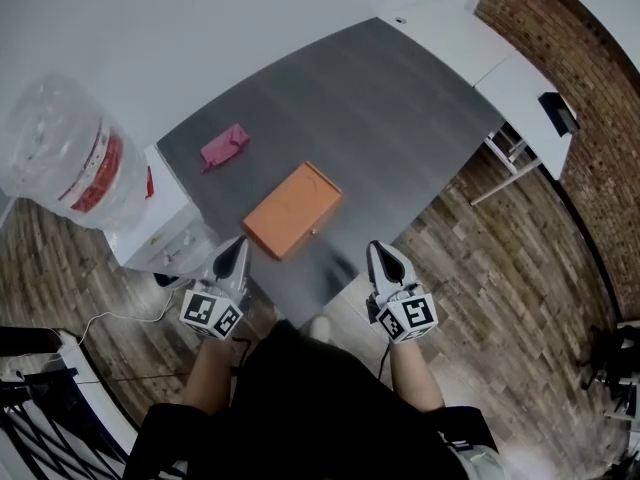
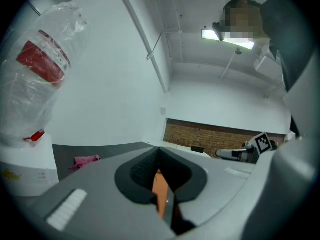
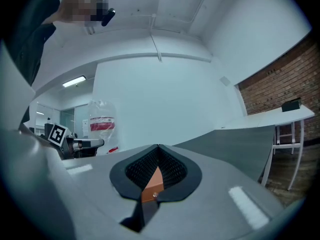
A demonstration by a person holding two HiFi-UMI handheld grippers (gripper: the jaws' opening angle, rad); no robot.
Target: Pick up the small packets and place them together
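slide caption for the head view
Both shut, left gripper and right gripper by grey table, facing flat orange box and small pink packet

A box (image 1: 292,209) is being borne by the table (image 1: 400,98), near its front edge and left of its middle. A small packet (image 1: 224,147) is being supported on the same top, behind the box and further left, well apart from it, close to the table's left edge. A water dispenser (image 1: 140,223) is being kept on the floor (image 1: 500,268) just beside the table's left side. The left gripper (image 1: 237,245) and the right gripper (image 1: 381,253) are being held at the front edge, the one before the box's near-left corner, the other to the box's right.
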